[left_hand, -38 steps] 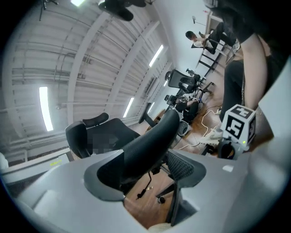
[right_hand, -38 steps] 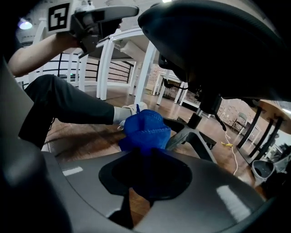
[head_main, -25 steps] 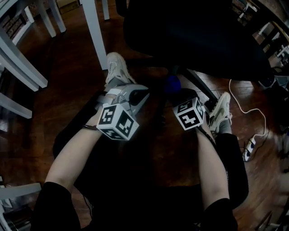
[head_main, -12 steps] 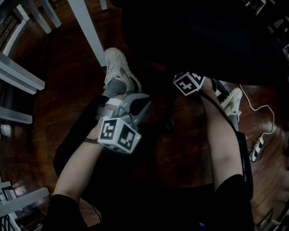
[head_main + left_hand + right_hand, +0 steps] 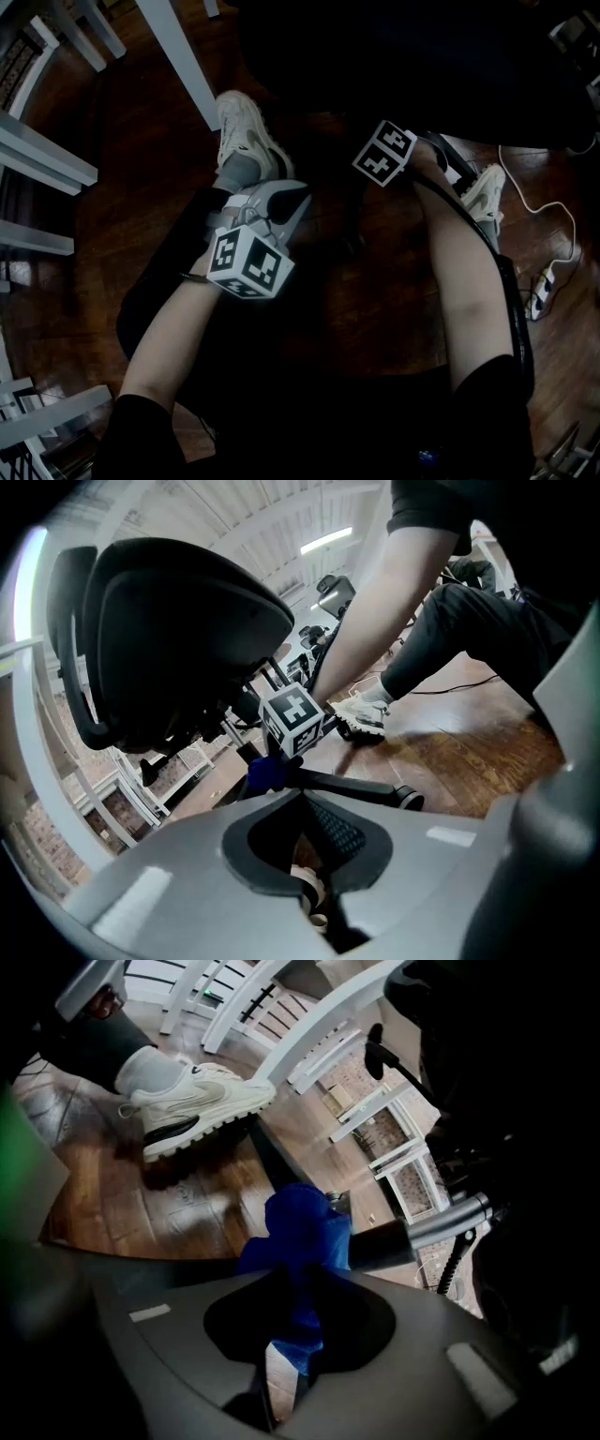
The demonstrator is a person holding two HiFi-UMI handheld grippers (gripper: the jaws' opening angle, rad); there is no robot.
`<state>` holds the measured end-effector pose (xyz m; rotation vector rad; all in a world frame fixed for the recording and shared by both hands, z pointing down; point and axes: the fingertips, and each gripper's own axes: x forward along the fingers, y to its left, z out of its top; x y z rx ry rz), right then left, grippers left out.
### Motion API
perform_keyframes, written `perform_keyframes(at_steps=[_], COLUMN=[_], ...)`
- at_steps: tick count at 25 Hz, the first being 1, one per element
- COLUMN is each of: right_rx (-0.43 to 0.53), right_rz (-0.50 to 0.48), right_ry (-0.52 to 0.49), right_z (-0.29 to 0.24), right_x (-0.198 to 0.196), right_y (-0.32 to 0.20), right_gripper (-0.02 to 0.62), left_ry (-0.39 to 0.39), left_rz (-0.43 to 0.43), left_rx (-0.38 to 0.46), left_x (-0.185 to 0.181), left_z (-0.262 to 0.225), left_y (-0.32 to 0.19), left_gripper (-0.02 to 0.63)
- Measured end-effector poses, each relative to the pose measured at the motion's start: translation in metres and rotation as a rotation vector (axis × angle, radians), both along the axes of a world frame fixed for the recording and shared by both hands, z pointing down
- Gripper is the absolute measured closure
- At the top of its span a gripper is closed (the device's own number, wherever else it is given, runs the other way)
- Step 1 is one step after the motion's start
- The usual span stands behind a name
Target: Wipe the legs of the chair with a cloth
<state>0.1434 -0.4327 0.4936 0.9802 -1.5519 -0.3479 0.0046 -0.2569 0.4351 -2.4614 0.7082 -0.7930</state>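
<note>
The black office chair stands over a dark wooden floor. My right gripper is shut on a blue cloth, and the cloth presses against a dark chair leg close to the silver centre column. From the left gripper view, the cloth sits at the inner end of a leg that runs out to a caster, just below the right gripper's marker cube. My left gripper is shut with nothing in it and hangs back from the base. In the head view its tip lies left of the right cube.
The person's pale shoes rest on the floor on either side of the chair base. White furniture legs and white rails stand to the left. A white cable and power strip lie at the right.
The right gripper has rolled and moved away from the body, under the seat, to the chair's base. The left gripper has sunk a little.
</note>
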Motion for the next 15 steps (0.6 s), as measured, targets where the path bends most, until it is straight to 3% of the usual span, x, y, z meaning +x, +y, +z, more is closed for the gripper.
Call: perform_keyframes(at_steps=[15], right_rx=[-0.051], right_rz=[-0.076], right_ry=[0.060], right_z=[0.025], right_x=[-0.032], right_y=[0.093], right_gripper=[0.511], left_ry=[-0.078], left_rz=[0.056], left_rx=[0.027], left_x=[0.000], left_z=[0.015], left_y=[0.044], left_gripper=[0.604])
